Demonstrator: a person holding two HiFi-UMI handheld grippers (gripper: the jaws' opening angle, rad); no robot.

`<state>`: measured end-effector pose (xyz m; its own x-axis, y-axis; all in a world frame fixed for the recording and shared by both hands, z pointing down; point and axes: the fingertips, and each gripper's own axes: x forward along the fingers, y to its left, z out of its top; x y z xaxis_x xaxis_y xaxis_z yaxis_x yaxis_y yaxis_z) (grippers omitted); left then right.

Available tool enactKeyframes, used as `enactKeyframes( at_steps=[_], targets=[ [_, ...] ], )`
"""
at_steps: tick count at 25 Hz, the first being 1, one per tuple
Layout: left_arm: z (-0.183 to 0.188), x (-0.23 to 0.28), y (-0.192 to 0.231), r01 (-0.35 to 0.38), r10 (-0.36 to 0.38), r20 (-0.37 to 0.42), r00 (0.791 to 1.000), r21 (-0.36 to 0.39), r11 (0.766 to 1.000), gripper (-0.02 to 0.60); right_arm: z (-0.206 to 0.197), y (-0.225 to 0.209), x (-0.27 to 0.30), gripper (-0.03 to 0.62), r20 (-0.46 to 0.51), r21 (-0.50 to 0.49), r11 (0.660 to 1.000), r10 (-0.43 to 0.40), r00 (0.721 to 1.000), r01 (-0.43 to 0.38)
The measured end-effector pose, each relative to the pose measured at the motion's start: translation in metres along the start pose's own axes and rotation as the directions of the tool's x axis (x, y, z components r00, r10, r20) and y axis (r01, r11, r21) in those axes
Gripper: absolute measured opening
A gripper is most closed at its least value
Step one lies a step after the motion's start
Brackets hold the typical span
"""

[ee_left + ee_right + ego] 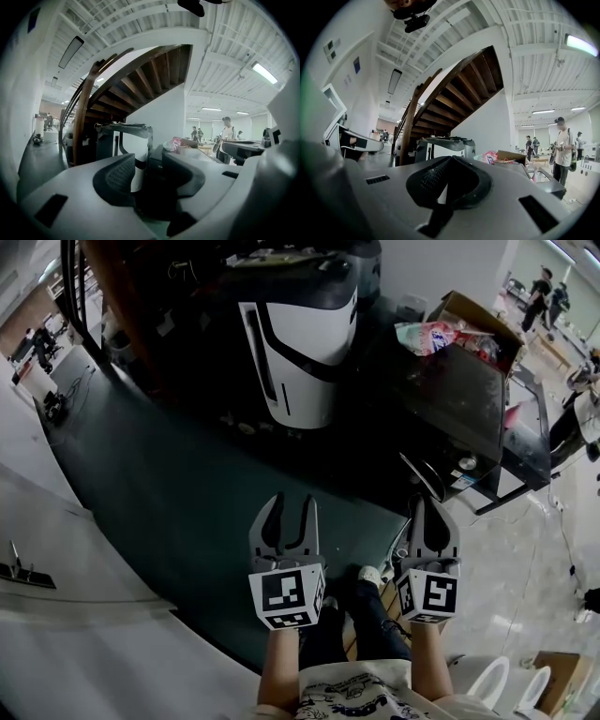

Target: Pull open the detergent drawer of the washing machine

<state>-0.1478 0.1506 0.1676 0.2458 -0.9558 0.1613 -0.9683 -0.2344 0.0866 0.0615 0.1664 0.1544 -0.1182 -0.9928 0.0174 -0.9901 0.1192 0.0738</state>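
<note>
At the right edge of the dark green floor covering (178,484), where it meets pale glossy tiles, stands the washing machine (464,399): a dark, box-shaped cabinet with a reflective top and a round dial on its front panel. The detergent drawer (418,472) appears as a narrow dark tray with a pale rim, projecting from that panel to the left of the dial; its interior cannot be made out. An open cardboard box (473,320) holding bright crinkled packets (427,337) rests on the cabinet's far corner. A white appliance (300,352) with a smooth rounded shell and black bands stands near the covering's far edge, with a curved wooden staircase (140,75) rising behind it.

The left gripper (292,501) is of grey moulded plastic with dark ribbed pads. Its jaws are spread well apart and released, with nothing between them; only the distant appliances show through the gap. The right gripper (429,504), of the same build, has its jaws clenched tip to tip on nothing. Both grippers hang in the air over the near edge of the covering, clear of the drawer, and each carries a white cube with black square markers.
</note>
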Motion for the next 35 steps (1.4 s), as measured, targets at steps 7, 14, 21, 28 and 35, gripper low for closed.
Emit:
enactKeyframes(
  at_steps=[7,14,21,28,35],
  targets=[
    [-0.011,0.042,-0.008,0.019,-0.019,-0.029,0.999,-0.013,1.0,0.178,-0.012,-0.019,0.032,0.011,-0.011,-0.001,1.0,-0.019,1.0,0.019],
    [-0.013,0.104,-0.013,0.008,-0.008,-0.048,0.999,-0.013,1.0,0.183,-0.024,-0.051,0.09,0.011,-0.012,0.023,0.999,-0.028,1.0,0.028],
    [-0.017,0.179,-0.017,0.014,-0.018,-0.075,0.997,-0.045,0.999,0.183,-0.034,-0.083,0.163,0.011,-0.012,0.023,1.0,-0.019,1.0,0.02],
    [-0.032,0.249,-0.026,0.044,-0.053,-0.116,0.992,-0.082,0.996,0.183,-0.052,-0.108,0.226,0.011,-0.044,0.019,1.0,-0.008,0.999,0.009],
    [-0.055,0.314,-0.032,0.075,-0.094,-0.156,0.983,-0.123,0.99,0.183,-0.075,-0.124,0.283,0.011,-0.071,0.012,1.0,0.007,0.997,-0.006]
  ],
)
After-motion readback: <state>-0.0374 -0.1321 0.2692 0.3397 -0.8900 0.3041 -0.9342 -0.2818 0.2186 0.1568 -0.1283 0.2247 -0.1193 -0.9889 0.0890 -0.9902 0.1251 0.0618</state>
